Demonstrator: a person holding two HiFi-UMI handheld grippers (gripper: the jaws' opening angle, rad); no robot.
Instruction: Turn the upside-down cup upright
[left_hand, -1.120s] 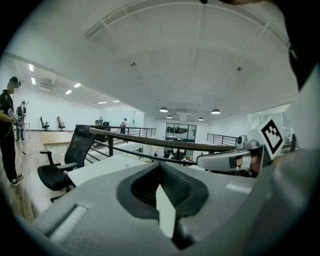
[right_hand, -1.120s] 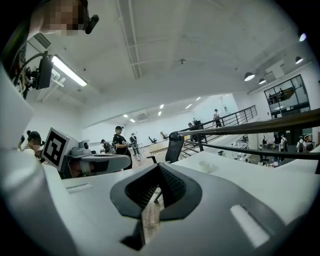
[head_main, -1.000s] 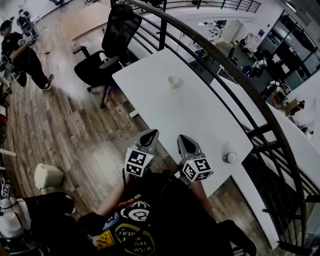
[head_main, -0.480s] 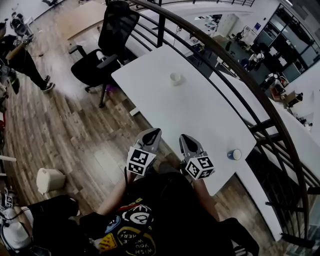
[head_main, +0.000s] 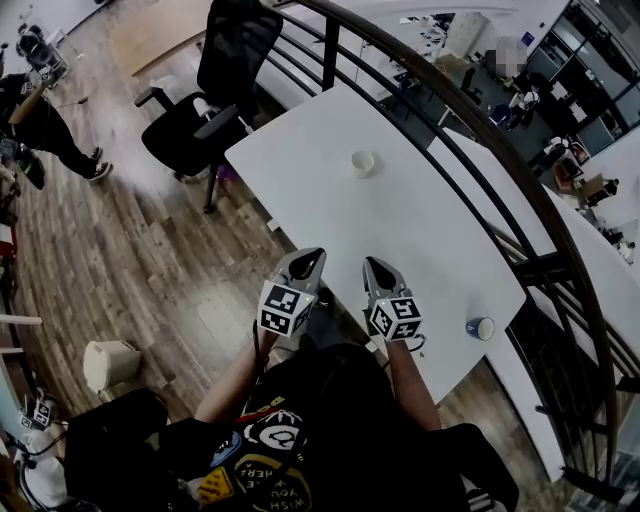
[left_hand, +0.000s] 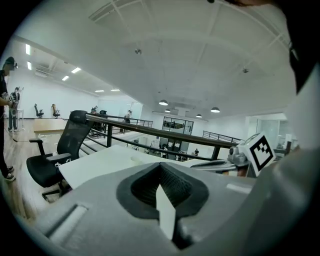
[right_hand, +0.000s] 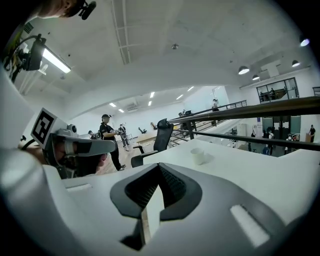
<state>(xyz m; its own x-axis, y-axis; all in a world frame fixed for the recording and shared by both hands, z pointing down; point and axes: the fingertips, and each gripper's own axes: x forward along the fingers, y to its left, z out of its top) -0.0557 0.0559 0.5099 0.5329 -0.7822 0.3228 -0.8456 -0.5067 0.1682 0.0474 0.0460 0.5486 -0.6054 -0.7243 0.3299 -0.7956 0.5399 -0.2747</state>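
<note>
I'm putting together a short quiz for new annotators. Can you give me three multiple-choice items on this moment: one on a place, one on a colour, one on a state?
1. Where does the cup stand on the white table?
A) toward the far end, well away from both grippers
B) between the two grippers
C) on the wooden floor

2. What colour is the office chair at the table's end?
A) white
B) black
C) red

3. How do the left gripper and the right gripper stand?
A) both shut and empty
B) both wide open
C) the left one clamped on the cup

Answers:
1. A, since the head view shows the cup far up the table from the grippers.
2. B, since its seat and back are black.
3. A, since each gripper view shows the jaws together with nothing between them.
</note>
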